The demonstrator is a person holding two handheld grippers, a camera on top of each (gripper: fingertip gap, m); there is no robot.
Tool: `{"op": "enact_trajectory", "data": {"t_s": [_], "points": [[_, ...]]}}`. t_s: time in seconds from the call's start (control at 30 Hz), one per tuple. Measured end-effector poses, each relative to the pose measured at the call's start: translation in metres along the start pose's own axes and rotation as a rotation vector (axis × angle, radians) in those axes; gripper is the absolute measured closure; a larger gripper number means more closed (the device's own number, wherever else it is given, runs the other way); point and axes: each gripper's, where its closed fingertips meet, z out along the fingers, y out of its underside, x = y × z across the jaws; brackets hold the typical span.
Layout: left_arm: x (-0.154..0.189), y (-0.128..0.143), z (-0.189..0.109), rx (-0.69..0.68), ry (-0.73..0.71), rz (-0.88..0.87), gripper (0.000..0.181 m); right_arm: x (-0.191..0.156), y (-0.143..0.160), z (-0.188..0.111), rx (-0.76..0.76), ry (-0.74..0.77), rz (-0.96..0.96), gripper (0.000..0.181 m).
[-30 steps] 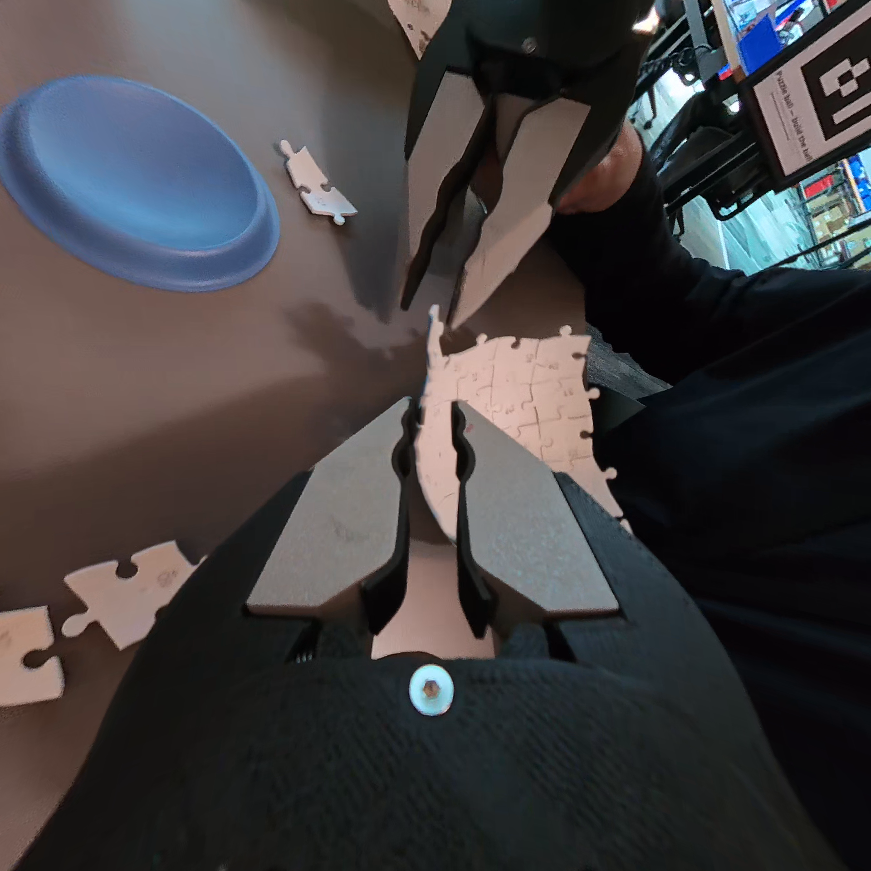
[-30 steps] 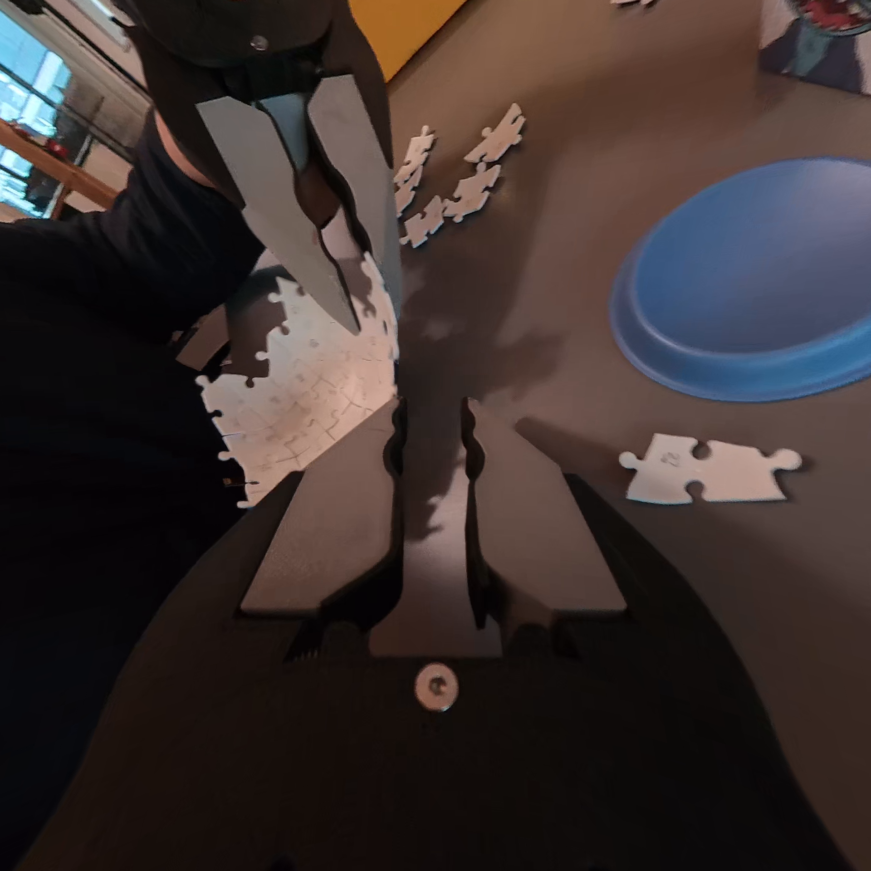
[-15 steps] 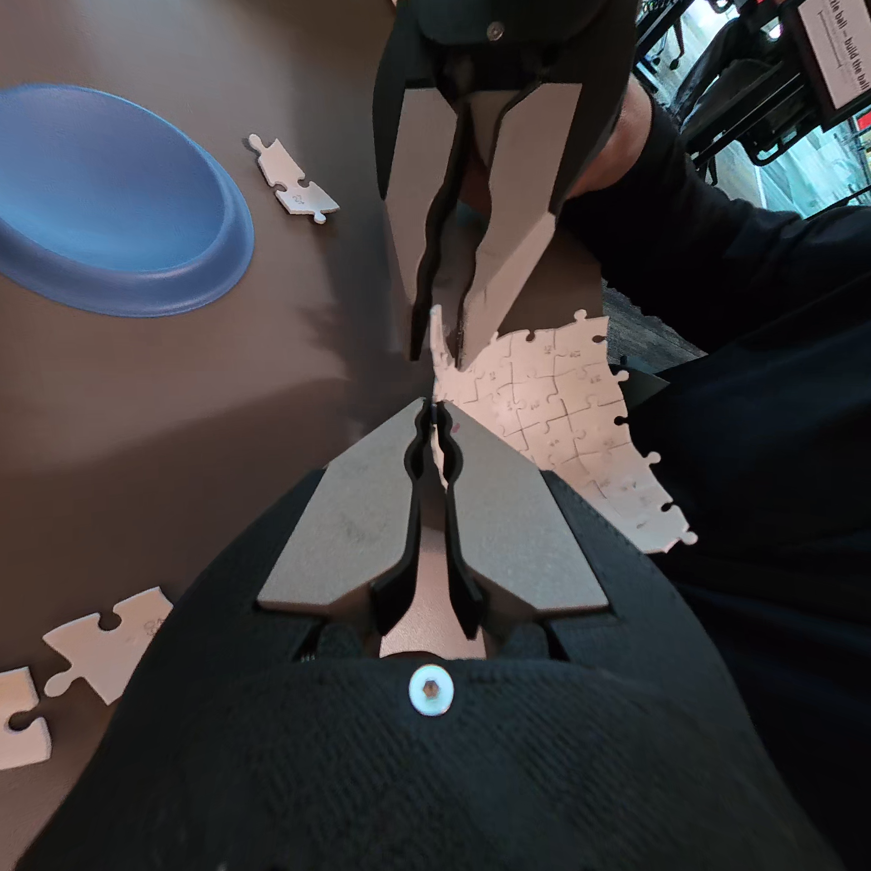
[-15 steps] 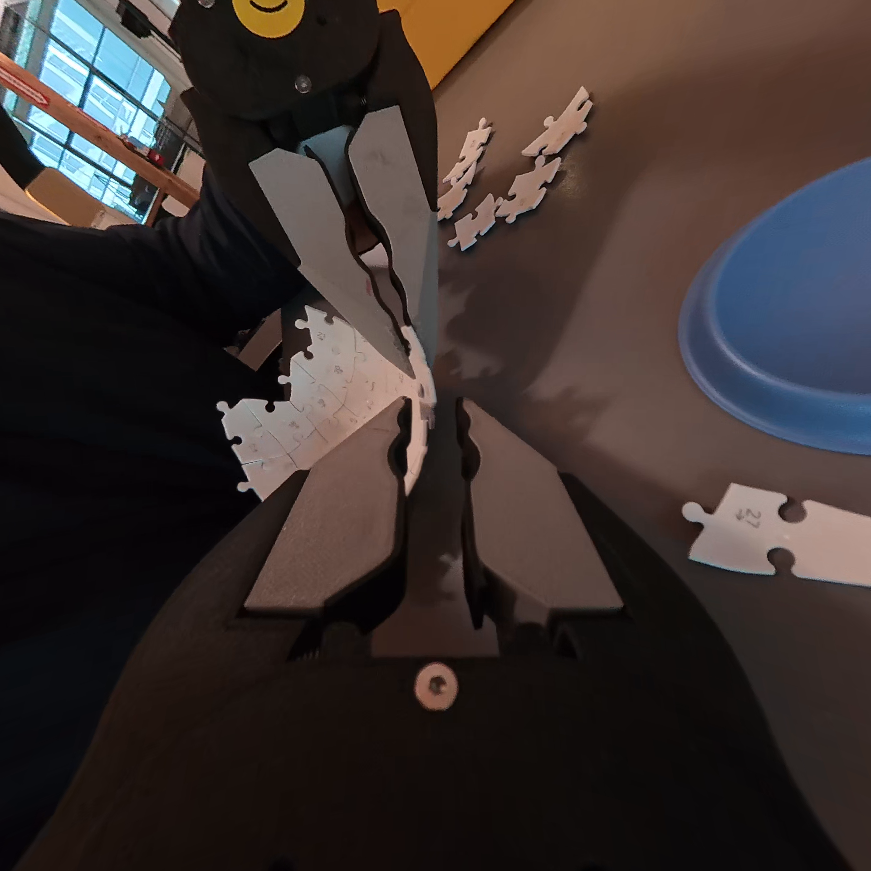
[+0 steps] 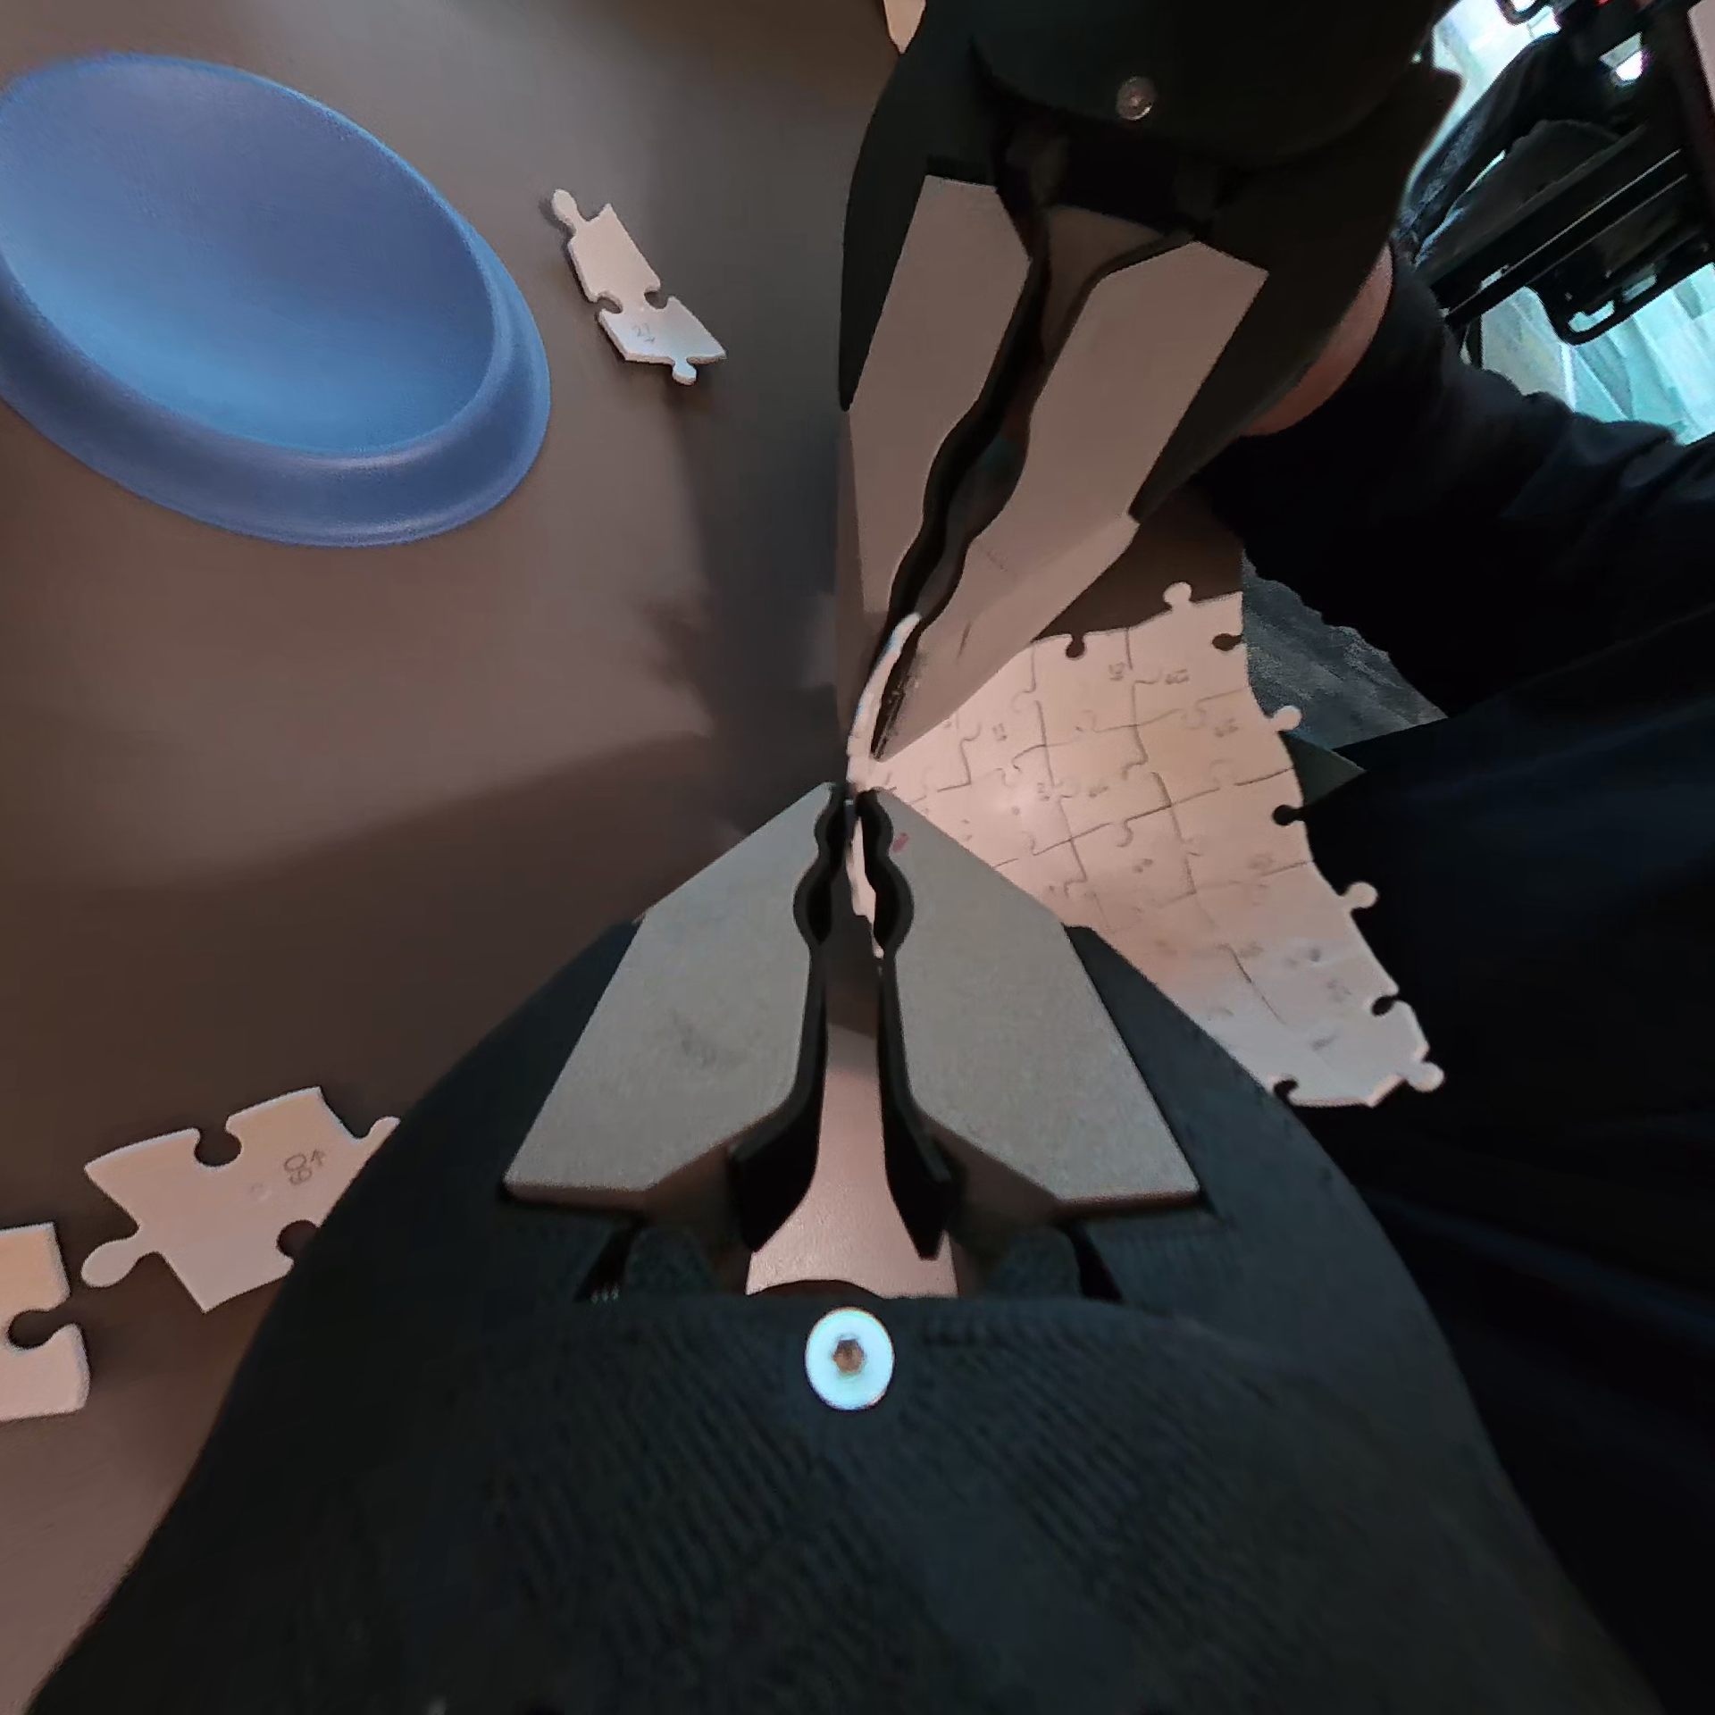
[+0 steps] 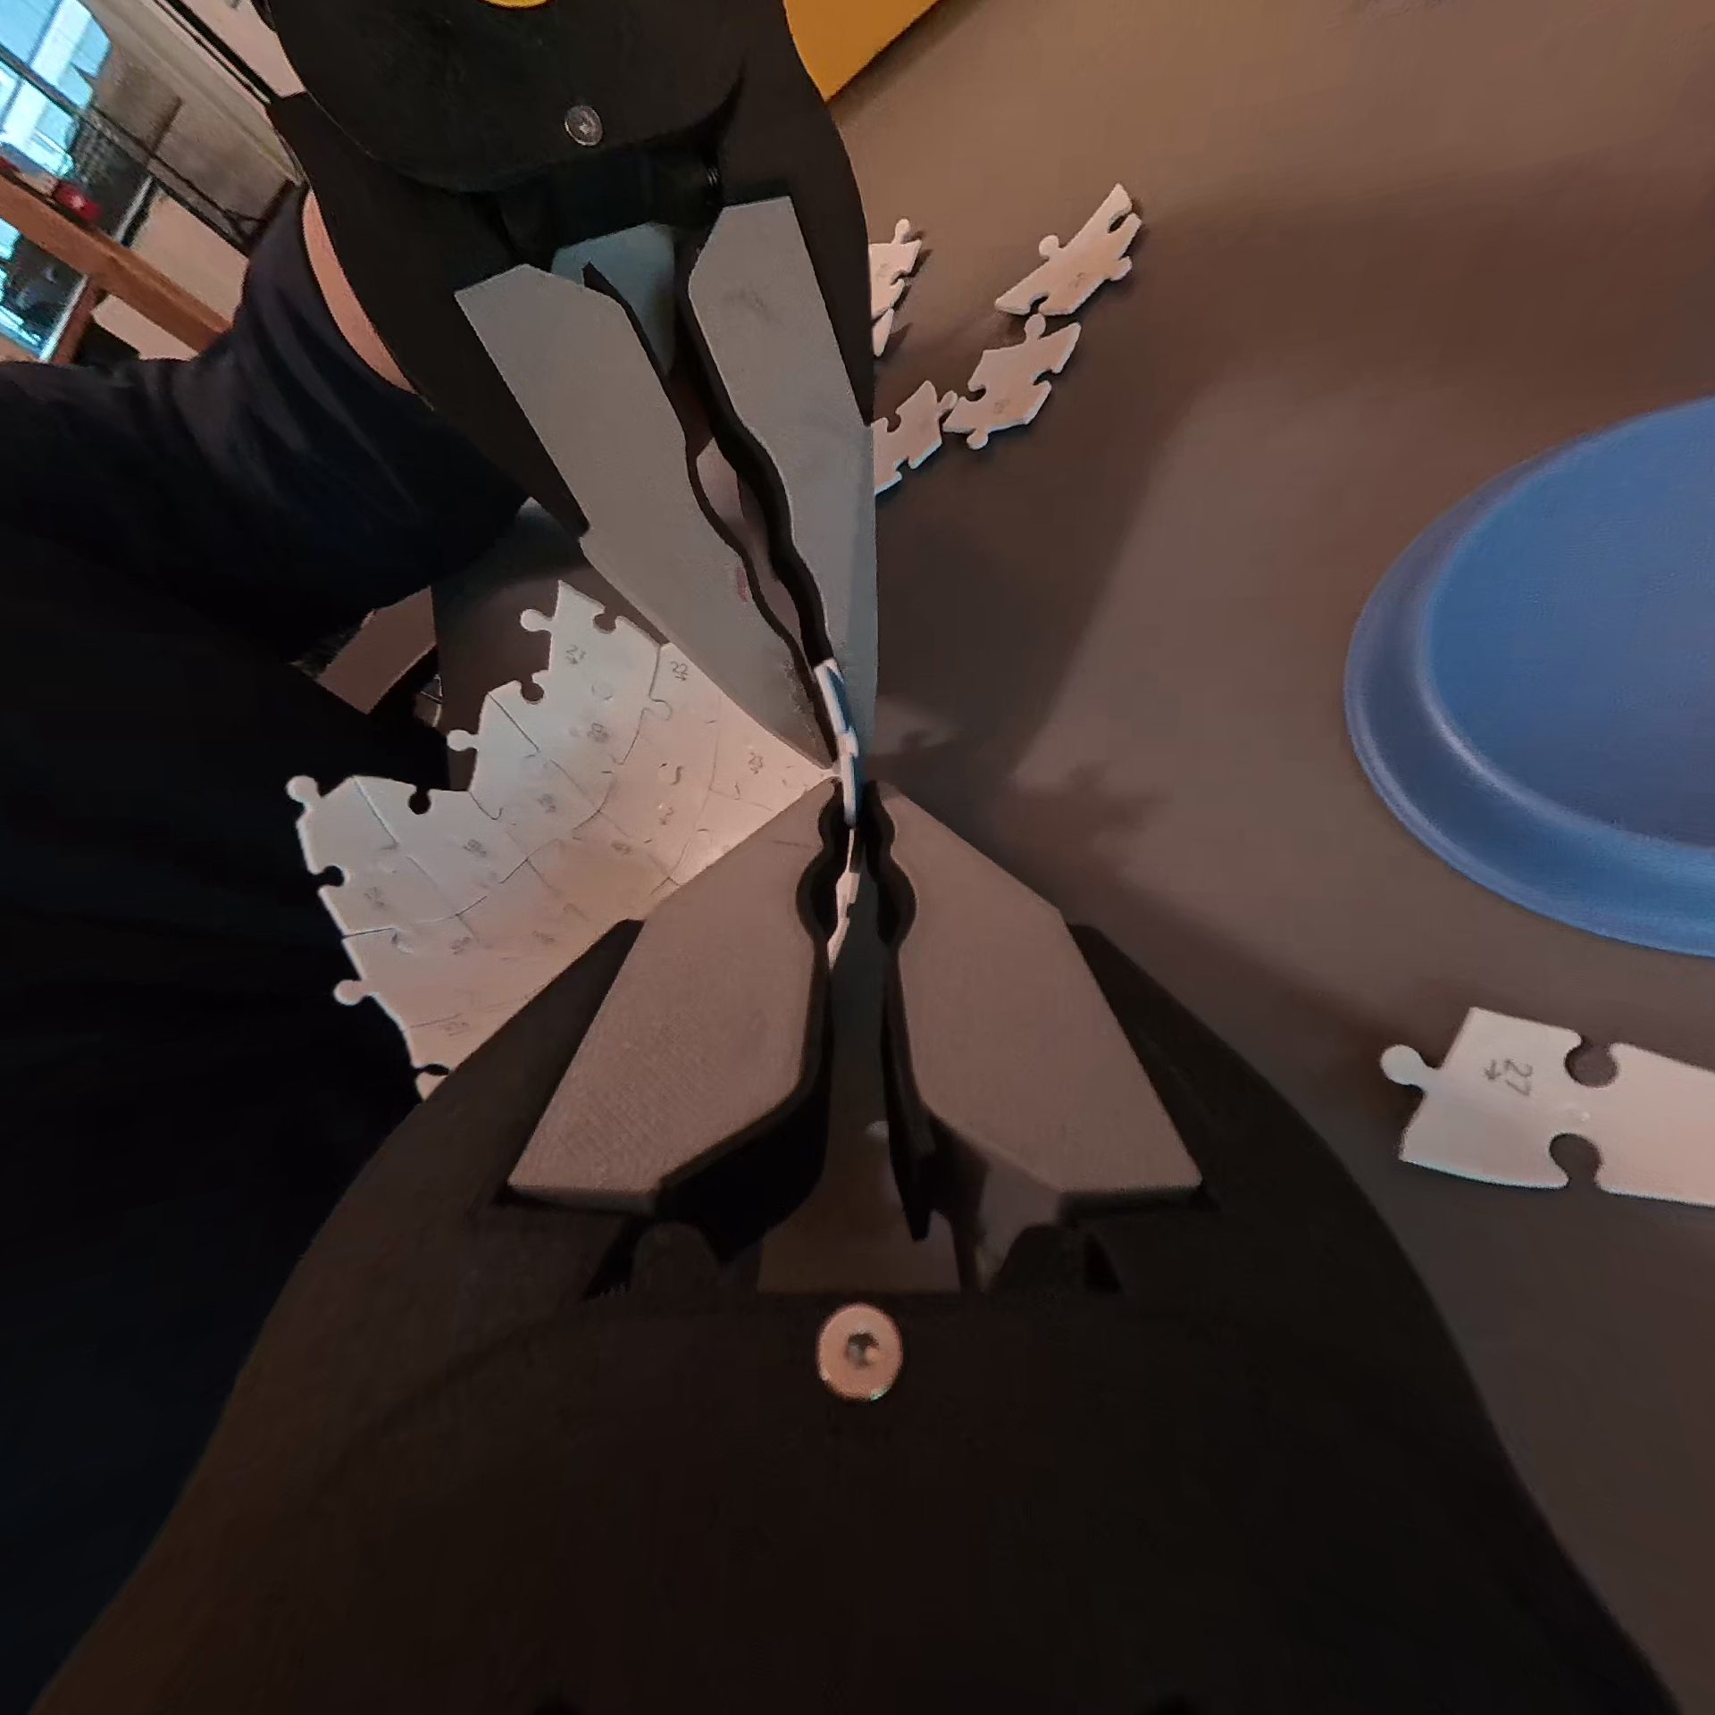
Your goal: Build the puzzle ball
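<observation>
A curved white assembled puzzle section (image 5: 1160, 835) is held up above the brown table, and it also shows in the right wrist view (image 6: 575, 835). My left gripper (image 5: 852, 805) is shut on the section's edge. My right gripper (image 5: 889, 715) comes in from the top of the left wrist view, tip to tip with the left one, and pinches the same edge. In the right wrist view my right gripper (image 6: 858, 812) is shut on that thin edge, with the left gripper (image 6: 835, 733) just beyond it. A person's dark sleeve lies behind the section.
A blue round dish (image 5: 232, 306) sits on the table, also in the right wrist view (image 6: 1531, 724). A joined pair of pieces (image 5: 640, 288) (image 6: 1559, 1123) lies beside it. Loose pieces lie near my left gripper (image 5: 223, 1197) and farther off (image 6: 1021, 371). The tips of both grippers are at nearly the same place. From either gripper's tips it is about 12 centimetres to the blue round dish (image 5: 232, 306).
My right gripper has moved in to the section's edge and shut on it, where it was open before. The left gripper has kept its hold, and the section has tilted slightly.
</observation>
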Motion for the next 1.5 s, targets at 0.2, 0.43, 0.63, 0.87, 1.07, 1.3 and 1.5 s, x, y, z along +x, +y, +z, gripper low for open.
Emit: {"op": "enact_trajectory", "data": {"t_s": [0.2,0.43,0.63,0.87,1.07,1.3,1.5], "points": [[0.0,0.0,0.0,0.025,0.032,-0.025,0.181,-0.001,0.0,0.0,0.012,-0.026,0.025,0.181],[0.003,-0.003,0.0,0.035,0.033,0.03,0.181,-0.002,0.0,-0.002,0.022,-0.046,0.001,0.181],[0.006,-0.01,-0.003,0.053,0.02,0.077,0.181,-0.005,0.002,-0.001,0.016,-0.052,-0.021,0.181],[0.008,-0.009,0.001,0.028,0.01,0.14,0.181,-0.008,0.005,0.001,-0.005,-0.066,-0.022,0.181],[0.009,-0.007,0.001,0.03,0.026,0.153,0.181,-0.008,0.006,0.002,-0.012,-0.064,-0.028,0.181],[0.009,-0.005,0.002,0.009,0.01,0.185,0.181,-0.008,0.009,0.004,-0.031,-0.045,-0.053,0.181],[0.012,0.002,0.002,-0.011,0.052,0.194,0.181,-0.012,0.012,0.008,-0.053,-0.062,-0.06,0.181]]}}
